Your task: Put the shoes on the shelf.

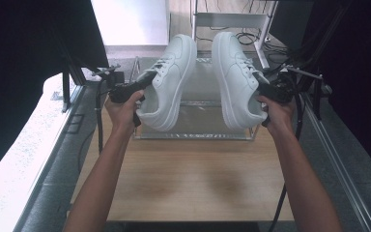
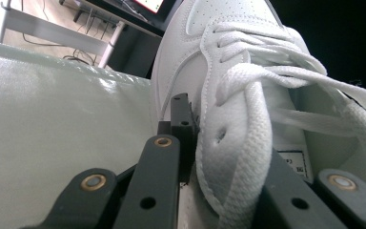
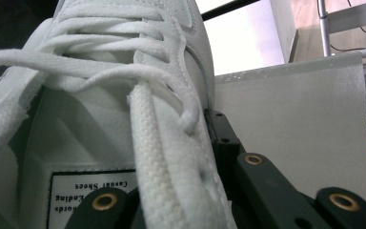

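Below, wooden table (image 1: 193, 179), clear box (image 1: 193, 126)

White rectangular tongue label (image 3: 93, 187) inside the white lace-up sneaker (image 3: 124, 71), right gripper view: reads "Casual Shoes", printed upside down; a partial line "Ending" sits beside it. Remaining print illegible.

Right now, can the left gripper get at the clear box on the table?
Probably not: the left gripper is shut on the left shoe, held up over the clear box. The shoe hangs between jaws and box; it would have to be set down first.
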The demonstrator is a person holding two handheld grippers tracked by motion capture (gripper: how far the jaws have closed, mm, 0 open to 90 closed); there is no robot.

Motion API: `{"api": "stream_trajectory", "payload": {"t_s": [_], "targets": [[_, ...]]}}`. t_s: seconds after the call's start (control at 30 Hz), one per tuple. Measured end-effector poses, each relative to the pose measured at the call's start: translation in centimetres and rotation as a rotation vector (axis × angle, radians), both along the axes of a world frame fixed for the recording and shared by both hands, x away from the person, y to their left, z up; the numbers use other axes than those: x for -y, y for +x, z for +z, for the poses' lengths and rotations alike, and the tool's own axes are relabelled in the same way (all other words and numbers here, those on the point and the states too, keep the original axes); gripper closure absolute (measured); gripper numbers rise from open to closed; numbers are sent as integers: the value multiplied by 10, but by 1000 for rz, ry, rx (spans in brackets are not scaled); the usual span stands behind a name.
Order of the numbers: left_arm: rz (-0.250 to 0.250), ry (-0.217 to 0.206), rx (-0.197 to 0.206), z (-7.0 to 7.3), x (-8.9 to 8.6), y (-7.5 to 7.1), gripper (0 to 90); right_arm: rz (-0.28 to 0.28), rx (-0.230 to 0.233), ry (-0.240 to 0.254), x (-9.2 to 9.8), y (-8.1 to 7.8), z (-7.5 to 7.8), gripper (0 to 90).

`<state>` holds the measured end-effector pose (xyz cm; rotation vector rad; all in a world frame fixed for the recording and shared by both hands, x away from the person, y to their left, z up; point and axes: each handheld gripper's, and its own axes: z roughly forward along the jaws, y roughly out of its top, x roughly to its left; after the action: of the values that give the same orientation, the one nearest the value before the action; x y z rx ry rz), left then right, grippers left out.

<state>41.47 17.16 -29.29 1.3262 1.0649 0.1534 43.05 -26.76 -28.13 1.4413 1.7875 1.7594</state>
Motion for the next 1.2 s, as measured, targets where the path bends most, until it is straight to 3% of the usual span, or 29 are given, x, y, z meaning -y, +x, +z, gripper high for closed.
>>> {"api": "stream_trajectory", "payload": {"t_s": [0.33, 0.8, 1.2], "targets": [[21, 5, -24, 4, 7, 16, 841, -36, -27, -3, -8, 16, 3, 874], [59, -10, -44, 8, 7, 25, 840, -64, -36, -27, -12, 29, 11, 874], [111, 29, -77, 15, 15, 51, 839, -81, -80, -52, -35, 55, 18, 874]]}}
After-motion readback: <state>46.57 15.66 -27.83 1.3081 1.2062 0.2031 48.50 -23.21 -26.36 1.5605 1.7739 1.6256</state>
